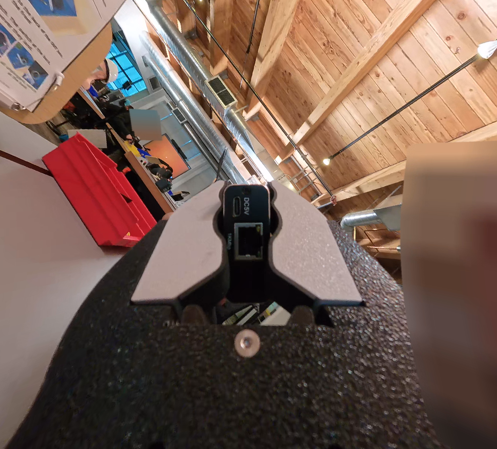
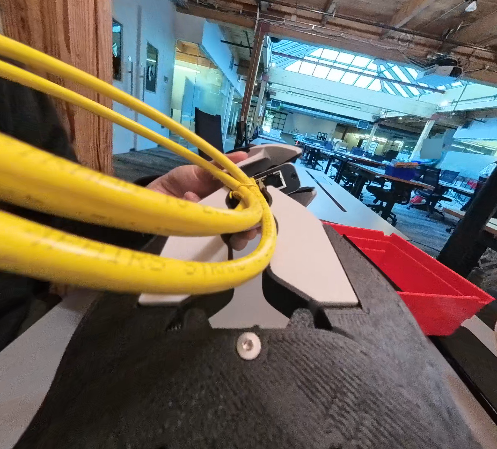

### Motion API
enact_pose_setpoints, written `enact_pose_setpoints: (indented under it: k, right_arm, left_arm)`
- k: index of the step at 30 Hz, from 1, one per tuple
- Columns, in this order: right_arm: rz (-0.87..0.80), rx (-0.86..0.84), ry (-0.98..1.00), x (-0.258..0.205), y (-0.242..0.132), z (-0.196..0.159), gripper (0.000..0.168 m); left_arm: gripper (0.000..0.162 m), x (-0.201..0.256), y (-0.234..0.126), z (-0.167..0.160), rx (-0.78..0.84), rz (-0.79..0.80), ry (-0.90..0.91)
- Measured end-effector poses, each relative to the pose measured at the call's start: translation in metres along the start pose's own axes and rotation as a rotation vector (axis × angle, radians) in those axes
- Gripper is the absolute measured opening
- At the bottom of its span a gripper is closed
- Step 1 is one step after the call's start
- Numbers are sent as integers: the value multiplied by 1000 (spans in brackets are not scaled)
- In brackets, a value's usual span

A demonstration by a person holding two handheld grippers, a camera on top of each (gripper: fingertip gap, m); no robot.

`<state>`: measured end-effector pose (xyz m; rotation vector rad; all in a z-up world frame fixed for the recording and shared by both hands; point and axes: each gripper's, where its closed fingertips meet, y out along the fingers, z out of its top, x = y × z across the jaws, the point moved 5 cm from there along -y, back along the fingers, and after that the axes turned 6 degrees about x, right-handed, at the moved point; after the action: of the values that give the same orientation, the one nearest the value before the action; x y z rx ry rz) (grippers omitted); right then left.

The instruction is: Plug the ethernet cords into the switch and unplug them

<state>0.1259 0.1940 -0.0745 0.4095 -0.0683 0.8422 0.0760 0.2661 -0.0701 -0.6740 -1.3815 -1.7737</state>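
While tilted up toward a wooden ceiling, the left hand-held gripper is clamped on the switch, a small black box held upright between its grey fingers. Empty ethernet port faces the camera, with a smaller slot above it. Red bin lies on the table to the left.

Right view: right hand-held gripper is closed on the yellow cord near its end. Cord bundled in loops, bound by a thin tie at the fingertips, loops sweeping off left. Plug tip sits just at the switch port, ahead of the fingers; whether it is seated, cannot tell. Left hand-held gripper holds the switch beyond, a hand behind it. Red bin on the table at right.
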Motion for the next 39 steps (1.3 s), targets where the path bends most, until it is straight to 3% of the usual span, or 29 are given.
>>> enact_pose_setpoints:
  k: [7, 16, 22, 27, 32, 39]
  right_arm:
    - [-39, 76, 48, 4, -2, -1, 16]
    - [-76, 253, 503, 18, 0, -8, 14]
    - [-83, 291, 569, 20, -2, -2, 14]
    - [-60, 314, 607, 17, -2, 9, 14]
    - [-75, 281, 596, 18, -4, 10, 14]
    - [-65, 258, 544, 17, -6, 13, 14]
  left_arm:
    - [27, -3, 0, 0, 13, 28, -4]
    - [51, -3, -1, 8, -35, 113, 277]
    - [64, 5, 1, 11, -79, 47, 375]
    - [77, 16, -1, 16, -94, -43, 604]
    - [86, 18, -5, 15, -165, -30, 807]
    - [90, 12, -11, 9, -350, 8, 914]
